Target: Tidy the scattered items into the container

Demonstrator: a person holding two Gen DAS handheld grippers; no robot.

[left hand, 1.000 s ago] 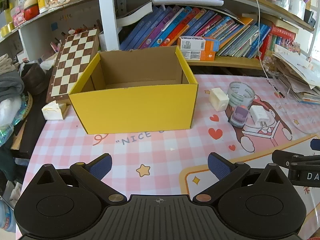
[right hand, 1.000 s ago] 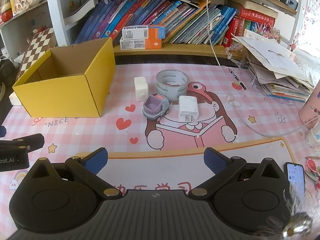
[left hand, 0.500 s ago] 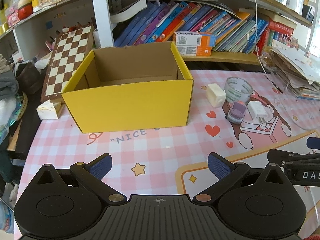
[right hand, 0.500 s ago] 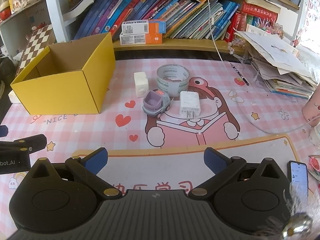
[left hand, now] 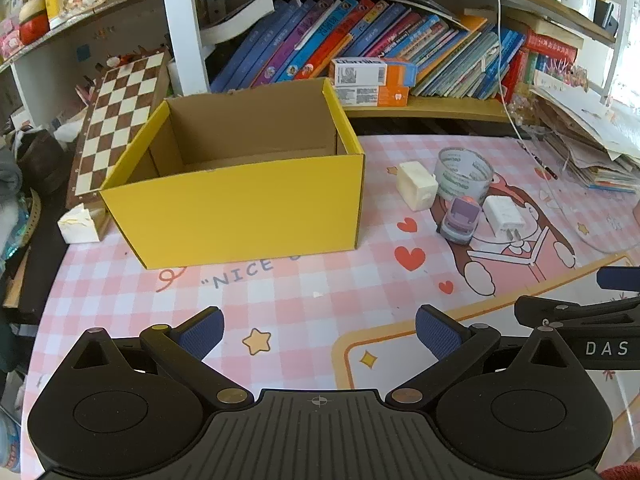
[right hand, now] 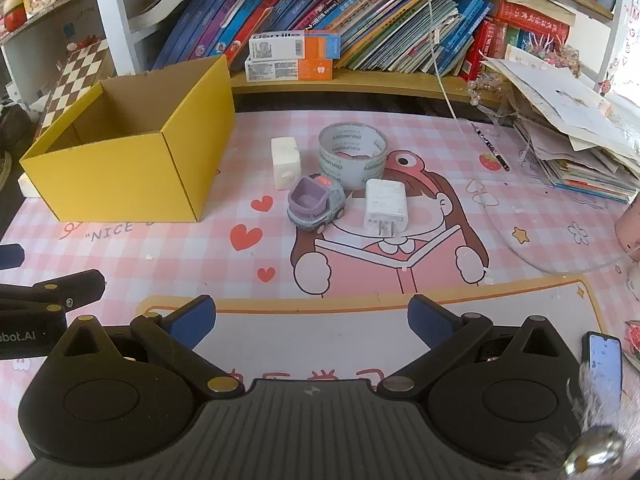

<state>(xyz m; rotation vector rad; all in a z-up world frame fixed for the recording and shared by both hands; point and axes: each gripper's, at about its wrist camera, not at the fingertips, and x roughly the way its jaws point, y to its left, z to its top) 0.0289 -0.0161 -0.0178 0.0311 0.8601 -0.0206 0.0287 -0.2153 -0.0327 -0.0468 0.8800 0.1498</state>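
The yellow box (left hand: 240,208) hides its own floor behind its near wall. The phone (right hand: 604,364) is partly hidden, its screen text perhaps too small to read.

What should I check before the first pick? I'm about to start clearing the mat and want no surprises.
1. Yellow box open and upright: ok; what shows of the inside is bare cardboard.
2. Right gripper open and holding nothing: ok.
3. Left gripper open and holding nothing: ok.
4. Items within view of the right gripper: ok. Toy truck, white charger, tape roll and white block sit clustered right of the box.
5. Room for the fingers around the truck: not ok; it sits tight against its neighbours.
6. Path from cluster to box: ok; bare mat between.
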